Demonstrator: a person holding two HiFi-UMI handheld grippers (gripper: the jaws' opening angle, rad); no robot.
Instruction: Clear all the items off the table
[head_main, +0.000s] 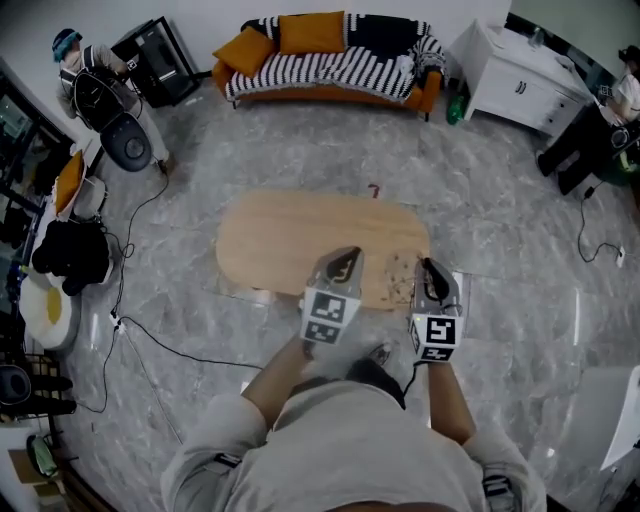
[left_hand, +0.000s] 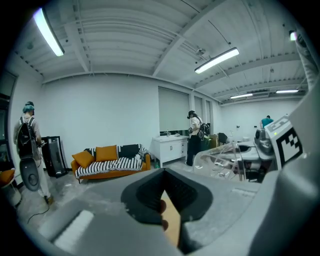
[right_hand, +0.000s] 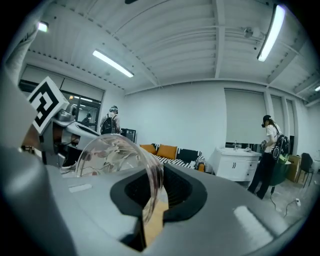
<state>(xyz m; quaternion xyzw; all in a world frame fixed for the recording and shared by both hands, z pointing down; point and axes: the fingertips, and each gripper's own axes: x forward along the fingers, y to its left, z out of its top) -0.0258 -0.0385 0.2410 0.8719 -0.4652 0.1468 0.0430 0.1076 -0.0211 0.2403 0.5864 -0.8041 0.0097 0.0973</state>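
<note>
A clear drinking glass (head_main: 400, 278) hangs over the near right part of the oval wooden table (head_main: 280, 235). In the right gripper view the glass (right_hand: 117, 155) lies on its side, and my right gripper (right_hand: 152, 210) is shut on its rim wall. In the head view the right gripper (head_main: 428, 270) is just right of the glass. My left gripper (head_main: 345, 260) hovers over the table's near edge, left of the glass. Its jaws are together in its own view (left_hand: 167, 210) with nothing between them. That view also shows the glass (left_hand: 220, 159) at the right.
An orange sofa with striped cushions (head_main: 330, 55) stands beyond the table, and a white cabinet (head_main: 515, 80) at the back right. A person (head_main: 100, 90) stands at the back left. Cables (head_main: 150, 340) trail over the marble floor at left. A small red item (head_main: 374, 190) lies on the floor behind the table.
</note>
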